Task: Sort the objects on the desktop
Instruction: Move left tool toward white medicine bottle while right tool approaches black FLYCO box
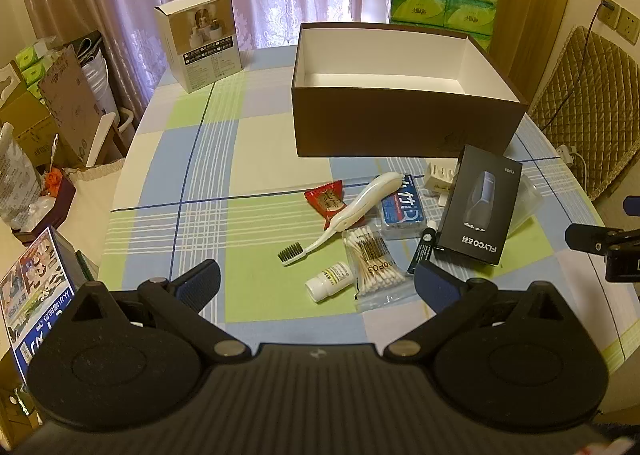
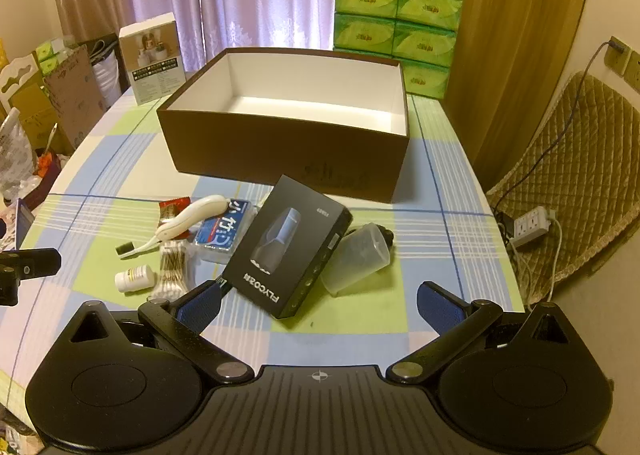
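Both our grippers, left (image 1: 316,285) and right (image 2: 318,301), gape wide, empty; we judge the black box (image 2: 286,245) light, stiff, best pinched across its long edges.

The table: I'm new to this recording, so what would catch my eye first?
The big open brown box stands empty toward the back of the checked tablecloth. In front of it a black FLYCO box lies tilted over a clutter of small toiletries. Behind, green tissue packs are stacked against the curtain.
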{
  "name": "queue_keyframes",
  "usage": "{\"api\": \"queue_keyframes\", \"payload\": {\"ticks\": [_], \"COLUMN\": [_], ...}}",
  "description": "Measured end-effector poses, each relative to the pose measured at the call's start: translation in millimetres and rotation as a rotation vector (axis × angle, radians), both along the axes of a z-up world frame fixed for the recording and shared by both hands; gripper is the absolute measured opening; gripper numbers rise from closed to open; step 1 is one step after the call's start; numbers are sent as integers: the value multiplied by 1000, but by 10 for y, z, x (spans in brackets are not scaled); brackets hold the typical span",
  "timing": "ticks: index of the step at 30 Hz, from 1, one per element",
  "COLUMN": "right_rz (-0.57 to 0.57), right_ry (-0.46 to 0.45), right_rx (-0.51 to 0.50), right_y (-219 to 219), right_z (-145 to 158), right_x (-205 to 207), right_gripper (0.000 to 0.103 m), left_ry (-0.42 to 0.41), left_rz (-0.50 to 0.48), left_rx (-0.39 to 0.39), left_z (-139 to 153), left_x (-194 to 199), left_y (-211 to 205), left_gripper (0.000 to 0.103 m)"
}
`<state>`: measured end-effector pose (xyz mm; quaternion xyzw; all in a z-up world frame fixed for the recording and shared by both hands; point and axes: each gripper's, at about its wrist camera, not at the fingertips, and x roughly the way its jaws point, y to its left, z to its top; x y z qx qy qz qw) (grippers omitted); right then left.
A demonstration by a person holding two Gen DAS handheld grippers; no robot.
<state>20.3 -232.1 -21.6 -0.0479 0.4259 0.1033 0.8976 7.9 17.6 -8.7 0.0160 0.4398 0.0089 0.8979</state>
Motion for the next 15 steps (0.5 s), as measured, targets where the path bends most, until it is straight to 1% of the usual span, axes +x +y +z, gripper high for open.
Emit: {"api": "queue_keyframes", "payload": {"ticks": [15], "right_rz": [0], "right_ry": [-7], "right_rx": [-1], "right_y": [14], "right_z": [-22], "right_x": [18], "right_gripper": [101], "left_ry": [16], "left_rz": [-15], "left_rx": [-10], "left_z": [-67], "left_x": [49], "left_y": [10], "left_gripper": [102]}}
